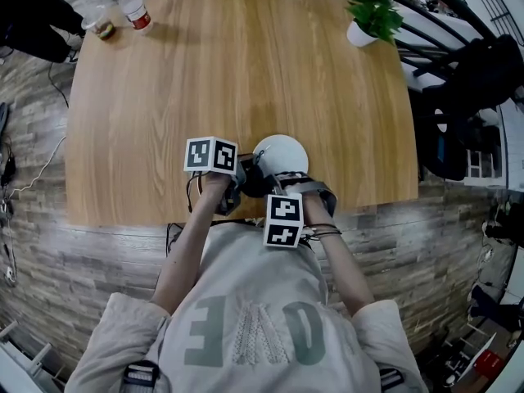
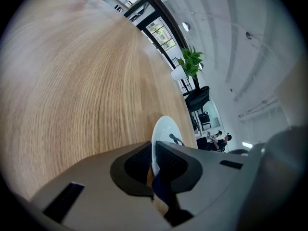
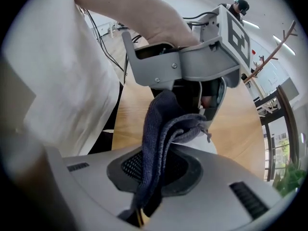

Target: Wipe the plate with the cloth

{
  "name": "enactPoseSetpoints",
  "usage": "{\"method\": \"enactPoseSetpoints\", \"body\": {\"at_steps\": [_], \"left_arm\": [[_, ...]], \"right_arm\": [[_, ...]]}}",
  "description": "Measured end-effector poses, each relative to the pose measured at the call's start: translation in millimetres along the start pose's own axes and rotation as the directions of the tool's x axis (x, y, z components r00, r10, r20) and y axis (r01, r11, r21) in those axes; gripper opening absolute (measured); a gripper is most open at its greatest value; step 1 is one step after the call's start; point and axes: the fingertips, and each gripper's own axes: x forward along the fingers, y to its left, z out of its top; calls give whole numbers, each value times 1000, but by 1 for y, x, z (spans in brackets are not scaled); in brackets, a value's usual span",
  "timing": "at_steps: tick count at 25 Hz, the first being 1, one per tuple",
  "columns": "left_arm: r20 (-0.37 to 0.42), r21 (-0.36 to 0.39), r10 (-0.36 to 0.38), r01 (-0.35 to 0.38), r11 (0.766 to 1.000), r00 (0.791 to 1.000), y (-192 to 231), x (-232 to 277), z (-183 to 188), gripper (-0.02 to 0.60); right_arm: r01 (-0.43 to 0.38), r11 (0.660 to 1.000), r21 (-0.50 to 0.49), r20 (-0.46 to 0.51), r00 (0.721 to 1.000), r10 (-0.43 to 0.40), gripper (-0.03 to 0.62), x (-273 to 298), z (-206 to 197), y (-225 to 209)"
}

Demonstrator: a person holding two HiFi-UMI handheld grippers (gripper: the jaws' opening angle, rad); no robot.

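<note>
Left gripper (image 2: 153, 166) clamped on plate (image 2: 166, 130) rim (edge-on), angled down | right gripper (image 3: 153, 170) pinching cloth (image 3: 161, 124), pointing steeply down

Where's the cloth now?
Right gripper view: cloth clamped in the right tongs, draped against the white plate the left tongs hold at the near edge of the table.

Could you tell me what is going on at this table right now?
A person works with two hand-held grippers at the near edge of a wooden table. The left gripper has its jaws shut on the rim of a white plate. The right gripper has its jaws shut on a dark grey cloth, whose free end appears to lie against the plate. The wiping looks under way. A potted plant and a bottle stand at the far corners.
</note>
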Motion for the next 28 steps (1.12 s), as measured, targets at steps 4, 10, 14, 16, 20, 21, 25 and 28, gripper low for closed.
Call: {"method": "enactPoseSetpoints", "body": {"at_steps": [4, 10, 14, 16, 20, 21, 25, 28], "left_arm": [[30, 20, -2, 2, 1000, 1000, -2, -1, 2, 31], [88, 4, -70, 70, 998, 994, -13, -7, 6, 173], [122, -16, -73, 75, 997, 990, -13, -15, 13, 245], [145, 2, -37, 37, 999, 989, -7, -22, 19, 270], [190, -18, -22, 25, 1000, 982, 3, -38, 30, 275], [198, -37, -33, 41, 998, 980, 4, -42, 31, 275], [221, -16, 6, -3, 1000, 975, 11, -53, 32, 216], [174, 79, 78, -93, 993, 982, 18, -56, 25, 5]], "right_arm": [[12, 999, 34, 3, 1000, -12, 57, -7, -6, -6], [52, 990, 130, 12, 998, -54, 57, -20, -33, -20], [83, 969, 233, 26, 995, -92, 57, -26, -52, -38], [125, 951, 283, 29, 990, -139, 57, -29, -57, -54], [190, 920, 342, 7, 979, -204, 57, -26, -57, -86], [198, 920, 338, 1, 978, -210, 57, -22, -54, -93], [194, 934, 301, -8, 980, -201, 57, -6, -41, -109], [194, 943, 270, -15, 980, -197, 57, 2, -32, -117]]}}
